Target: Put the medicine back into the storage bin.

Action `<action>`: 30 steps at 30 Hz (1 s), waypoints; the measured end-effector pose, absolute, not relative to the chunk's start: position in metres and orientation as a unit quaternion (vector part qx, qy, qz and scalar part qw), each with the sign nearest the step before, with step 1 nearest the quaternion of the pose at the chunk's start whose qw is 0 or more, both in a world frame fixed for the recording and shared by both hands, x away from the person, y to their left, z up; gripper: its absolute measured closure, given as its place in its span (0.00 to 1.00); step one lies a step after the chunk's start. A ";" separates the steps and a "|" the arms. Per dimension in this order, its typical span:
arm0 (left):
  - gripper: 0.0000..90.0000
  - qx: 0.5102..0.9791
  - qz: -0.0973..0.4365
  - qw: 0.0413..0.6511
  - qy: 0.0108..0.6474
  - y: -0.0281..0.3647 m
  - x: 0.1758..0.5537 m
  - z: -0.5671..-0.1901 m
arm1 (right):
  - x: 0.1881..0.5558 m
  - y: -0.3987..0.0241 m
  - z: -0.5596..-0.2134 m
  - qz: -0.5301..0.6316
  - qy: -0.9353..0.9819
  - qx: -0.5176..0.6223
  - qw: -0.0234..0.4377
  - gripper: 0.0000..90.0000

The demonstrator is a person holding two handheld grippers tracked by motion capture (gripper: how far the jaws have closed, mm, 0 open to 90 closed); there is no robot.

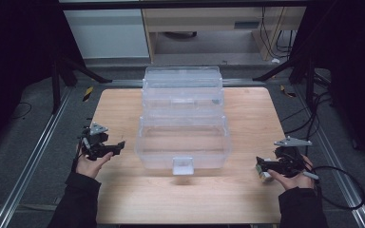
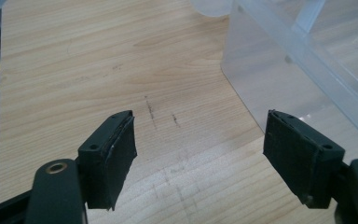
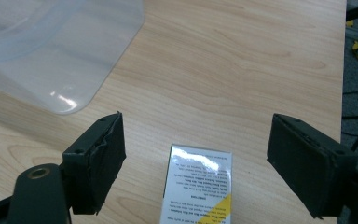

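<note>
Down at the near left of the counter (image 1: 123,199), my left tool (image 2: 198,156) is spread wide with nothing between its black jaws, only bare wood with faint pencil-like marks beneath it. My right tool (image 3: 196,163), at the near right edge, is also spread wide and grips nothing; a small white box with a yellow corner (image 3: 198,186) lies on the counter between its jaws, touching neither. Between my hands, at the counter's middle, stands a clear plastic tiered organiser (image 1: 183,123), its trays stepped open toward the far side, a small latch at its near front. Beyond the counter lie grey floor and black cables (image 1: 313,114).
</note>
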State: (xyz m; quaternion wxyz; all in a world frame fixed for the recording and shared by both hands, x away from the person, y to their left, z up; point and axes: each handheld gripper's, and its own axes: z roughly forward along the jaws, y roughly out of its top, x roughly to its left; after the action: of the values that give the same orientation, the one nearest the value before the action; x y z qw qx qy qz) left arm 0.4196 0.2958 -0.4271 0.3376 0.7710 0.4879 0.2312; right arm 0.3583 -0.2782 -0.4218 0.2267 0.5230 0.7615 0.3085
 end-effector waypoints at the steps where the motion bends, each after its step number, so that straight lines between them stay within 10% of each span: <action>1: 0.27 0.771 0.231 0.337 0.489 0.296 0.419 -0.428 | 0.357 -0.278 -0.423 0.302 0.765 0.526 0.219 0.22; 30: 0.29 0.784 0.215 0.315 0.490 0.297 0.415 -0.442 | 0.375 -0.277 -0.459 0.178 0.803 0.550 0.144 0.38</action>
State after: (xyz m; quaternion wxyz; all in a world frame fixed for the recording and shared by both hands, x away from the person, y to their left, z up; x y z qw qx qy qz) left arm 0.4150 0.2972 -0.4416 0.3153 0.7836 0.4904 0.2147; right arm 0.3751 -0.2769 -0.4592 0.1438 0.5498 0.8032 0.1783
